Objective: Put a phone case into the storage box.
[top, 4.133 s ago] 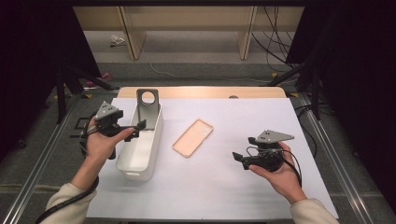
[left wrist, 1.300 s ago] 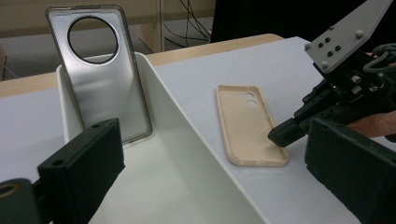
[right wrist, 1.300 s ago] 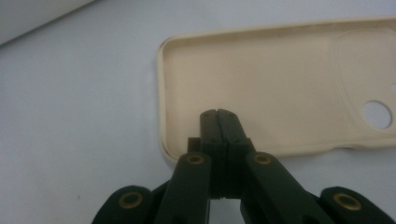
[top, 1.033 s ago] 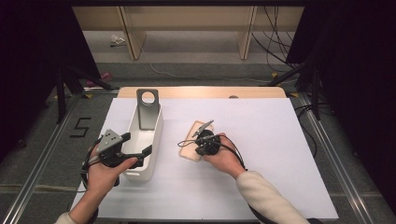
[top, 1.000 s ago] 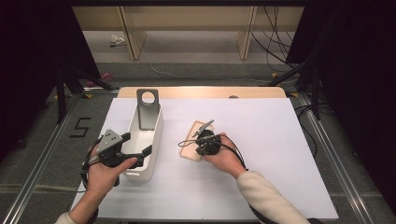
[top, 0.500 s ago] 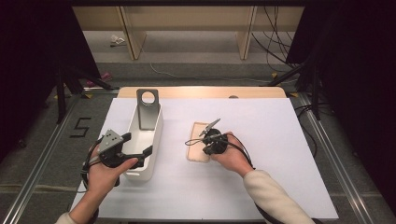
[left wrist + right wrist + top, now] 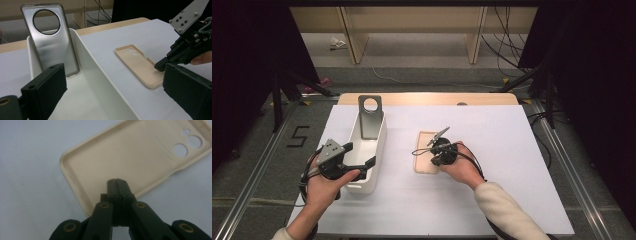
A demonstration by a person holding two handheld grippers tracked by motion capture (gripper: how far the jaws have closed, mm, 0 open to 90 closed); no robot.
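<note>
**Right gripper clenched over beige case, left gripper spread at the bin**

Right gripper [image 7: 438, 152]: jaws pressed fully together, nothing between them. In the right gripper view the joined tips sit over the near long rim of the beige case [image 7: 130, 160], low centre of frame; can't tell whether they touch it. In the left gripper view the same gripper [image 7: 162, 65] comes in from the right edge, tips down at the case's near end.

Case [image 7: 426, 152]: flat on the white table [image 7: 512, 165], open side up, centre of the high view, just right of the bin. Camera holes at its far end, upper right in the right gripper view.

Left gripper [image 7: 362, 164]: jaws wide apart, released, holding nothing. Lower left of the high view, at the bin's near end; one jaw reaches over the bin's rim.

Bin [image 7: 379, 150]: white, long, left of centre. A clear case [image 7: 48, 37] with a big round cutout stands upright against its far end wall, upper left in the left gripper view.
</note>
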